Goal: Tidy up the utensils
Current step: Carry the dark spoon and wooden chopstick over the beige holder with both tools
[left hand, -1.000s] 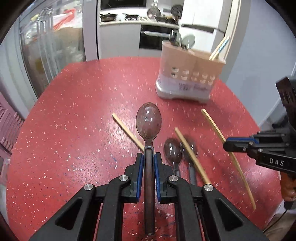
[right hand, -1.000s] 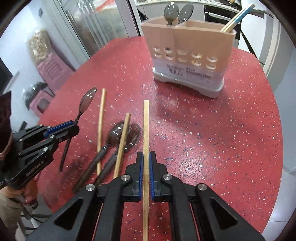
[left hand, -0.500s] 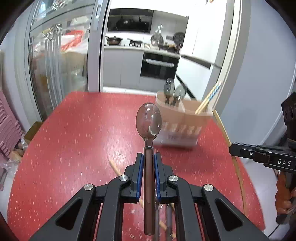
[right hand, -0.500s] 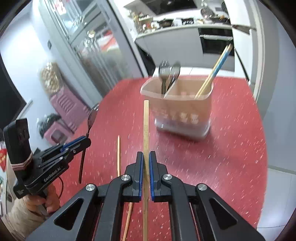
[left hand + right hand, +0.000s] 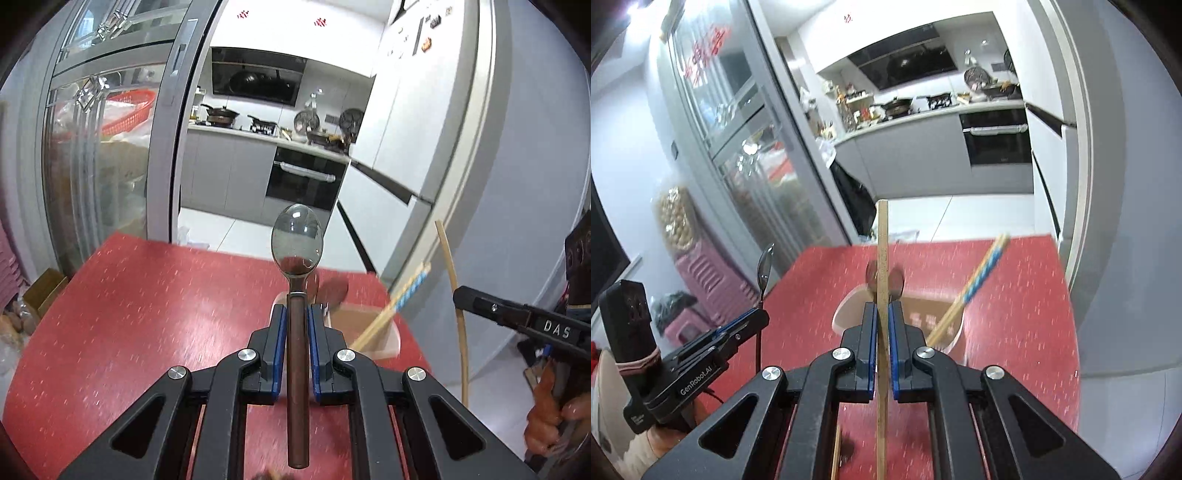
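You have two grippers up over the red speckled table (image 5: 129,314), one utensil in each. Your left gripper (image 5: 295,325) is clamped on one spoon (image 5: 297,243), its blue pads pinching the brown handle and the shiny bowl pointing away from you above the table's far edge. Your right gripper (image 5: 882,325) is closed tight on one plain wooden chopstick (image 5: 882,258), which runs straight out between the pads.

The utensil holder (image 5: 849,310) — one beige caddy — sits on the table just ahead of and below both grippers, partly hidden behind the fingers and blurred. Inside it you can count two spoon bowls (image 5: 897,280) in the left compartment and what looks like a pair of blue-and-white patterned chopsticks (image 5: 979,280) leaning out of the right one; the blur keeps me from being sure of that count. One more wooden stick (image 5: 836,454) shows on the table low in the right wrist view.

Readable writing: "GenRobot.AI" on the side of your left gripper in the right wrist view, and "DAS" on your right gripper's side in the left wrist view. The label on the caddy is too smeared to read.
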The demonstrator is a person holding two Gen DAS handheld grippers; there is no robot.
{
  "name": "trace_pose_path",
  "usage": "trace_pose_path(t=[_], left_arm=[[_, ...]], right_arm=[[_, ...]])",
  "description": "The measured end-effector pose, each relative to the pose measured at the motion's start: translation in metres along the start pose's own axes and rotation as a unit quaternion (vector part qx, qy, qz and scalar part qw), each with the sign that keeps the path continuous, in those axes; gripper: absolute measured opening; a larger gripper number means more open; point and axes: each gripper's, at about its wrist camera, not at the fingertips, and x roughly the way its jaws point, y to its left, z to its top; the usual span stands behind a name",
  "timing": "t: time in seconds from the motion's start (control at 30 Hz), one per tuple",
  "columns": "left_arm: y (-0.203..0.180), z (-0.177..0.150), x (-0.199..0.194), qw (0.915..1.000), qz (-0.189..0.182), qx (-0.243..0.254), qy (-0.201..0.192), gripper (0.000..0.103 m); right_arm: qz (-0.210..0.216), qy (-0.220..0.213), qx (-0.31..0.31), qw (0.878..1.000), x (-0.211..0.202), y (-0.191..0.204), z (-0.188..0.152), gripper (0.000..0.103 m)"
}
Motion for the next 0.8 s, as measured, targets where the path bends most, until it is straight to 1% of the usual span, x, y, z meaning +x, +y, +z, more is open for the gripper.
trace_pose_path(t=[0.2,0.33,0.63,0.8], left_arm=[[-0.001,0.028,0.033,0.9994,0.008,-0.021,-0.027,0.037],[-0.002,0.035,0.056,0.9986,0.013,-0.032,-0.04,0.036],[-0.01,0.038,0.099,0.9975,0.028,-0.016,-0.064,0.037],[-0.01,0.034,0.115,0.9966,0.038,-0.008,-0.072,0.037]], right_arm=[[-0.01,-0.044,0.015,0.999,0.018,-0.008,0.034,0.007],[-0.03,-0.079,0.012,0.996,0.034,-0.011,0.05,0.007],[-0.066,-0.128,0.001,0.99,0.073,-0.019,0.058,0.007],[-0.081,-0.15,-0.019,0.985,0.09,-0.02,0.051,0.006]])
